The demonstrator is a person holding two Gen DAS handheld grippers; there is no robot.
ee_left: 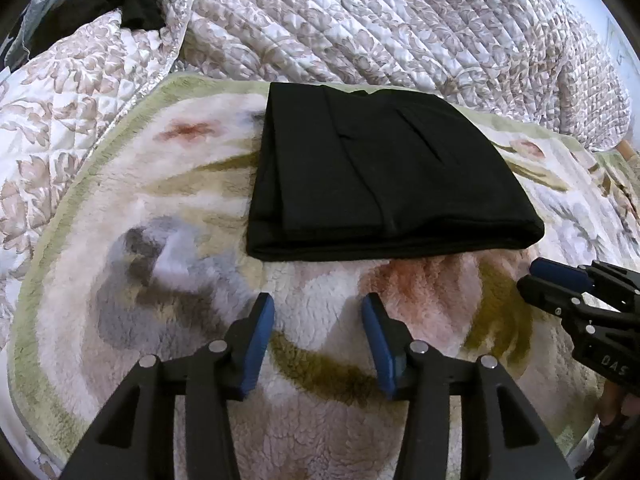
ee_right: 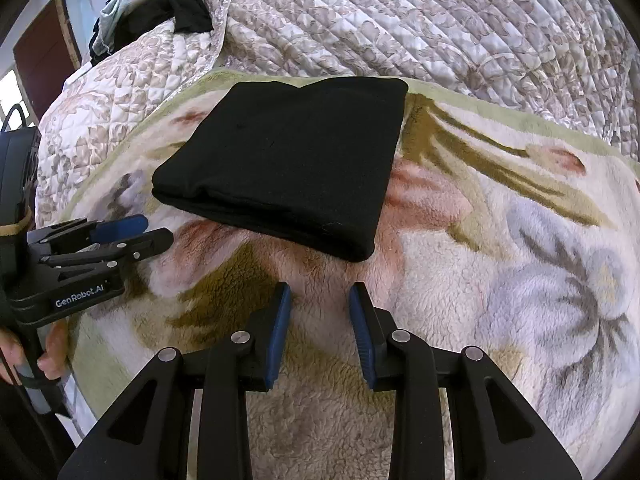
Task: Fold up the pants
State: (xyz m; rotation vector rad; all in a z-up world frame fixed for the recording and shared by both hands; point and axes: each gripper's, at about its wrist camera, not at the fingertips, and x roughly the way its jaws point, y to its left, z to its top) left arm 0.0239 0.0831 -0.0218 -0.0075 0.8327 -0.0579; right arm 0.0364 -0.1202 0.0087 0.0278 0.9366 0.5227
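The black pants (ee_left: 380,172) lie folded into a compact rectangle on the fluffy floral blanket (ee_left: 168,280); they also show in the right wrist view (ee_right: 292,168). My left gripper (ee_left: 318,304) is open and empty, hovering just short of the pants' near edge. It also shows at the left of the right wrist view (ee_right: 154,230). My right gripper (ee_right: 320,294) is open and empty, close to the pants' near right corner. It also shows at the right edge of the left wrist view (ee_left: 528,276).
The blanket (ee_right: 500,260) lies on a quilted floral bedspread (ee_left: 400,20). A heap of dark clothes (ee_right: 176,4) lies at the far left of the bed. The bed's edge drops off on the left (ee_right: 60,128).
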